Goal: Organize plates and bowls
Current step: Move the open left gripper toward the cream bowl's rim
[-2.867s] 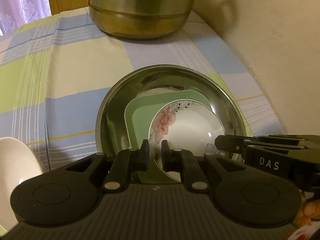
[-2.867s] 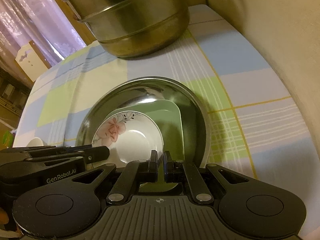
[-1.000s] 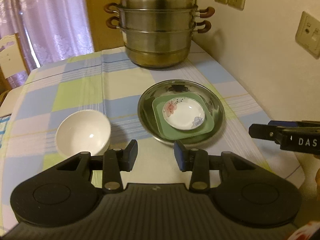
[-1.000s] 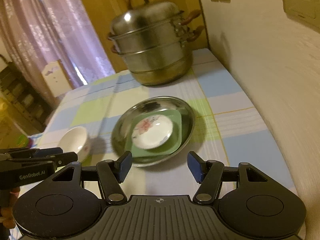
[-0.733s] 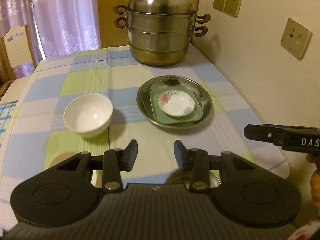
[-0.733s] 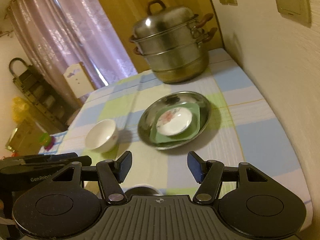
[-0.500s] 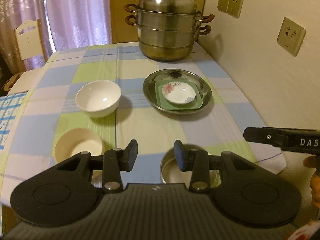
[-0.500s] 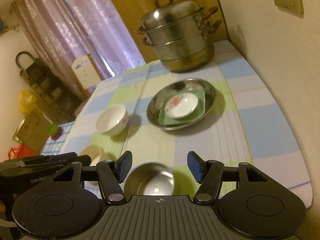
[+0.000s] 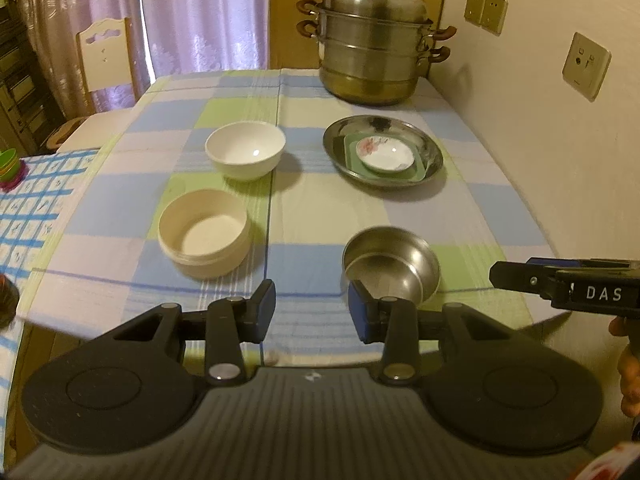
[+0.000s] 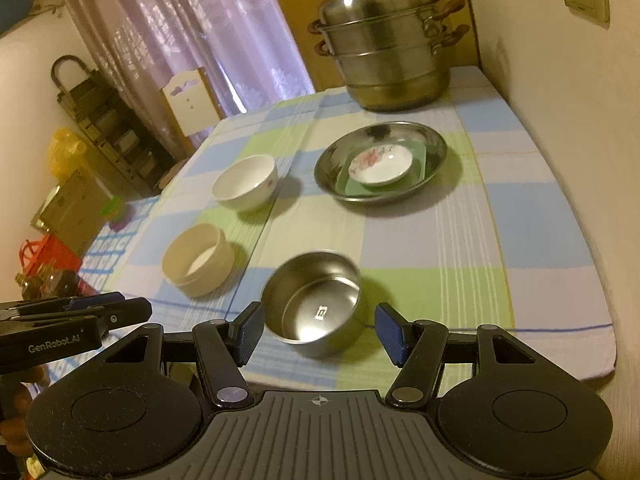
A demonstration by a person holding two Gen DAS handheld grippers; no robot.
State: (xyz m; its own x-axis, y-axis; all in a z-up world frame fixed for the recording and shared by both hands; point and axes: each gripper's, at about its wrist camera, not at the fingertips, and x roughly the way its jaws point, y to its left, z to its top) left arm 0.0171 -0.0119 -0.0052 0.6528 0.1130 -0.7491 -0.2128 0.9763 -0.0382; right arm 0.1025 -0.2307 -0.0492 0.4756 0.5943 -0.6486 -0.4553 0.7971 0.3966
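A steel plate (image 9: 430, 148) (image 10: 434, 138) at the back right holds a green square plate (image 9: 418, 168) (image 10: 344, 184) with a small floral dish (image 9: 386, 154) (image 10: 380, 166) on top. A white bowl (image 9: 245, 154) (image 10: 246, 182), a beige bowl (image 9: 204, 234) (image 10: 198, 258) and a small steel bowl (image 9: 390, 266) (image 10: 314, 302) stand apart on the checked tablecloth. My left gripper (image 9: 312, 308) is open and empty above the table's near edge. My right gripper (image 10: 318, 330) is open and empty, just before the steel bowl.
A large steel steamer pot (image 9: 372, 38) (image 10: 386, 46) stands at the table's far end by the wall (image 9: 540, 120). A white chair (image 9: 106, 54) and a curtain stand behind the table. A second blue-checked table (image 9: 24, 200) adjoins on the left.
Both grippers have let go of the stacked plates, opened, and pulled back and up from the steel plate to the table's near edge. The three loose bowls have come into view.
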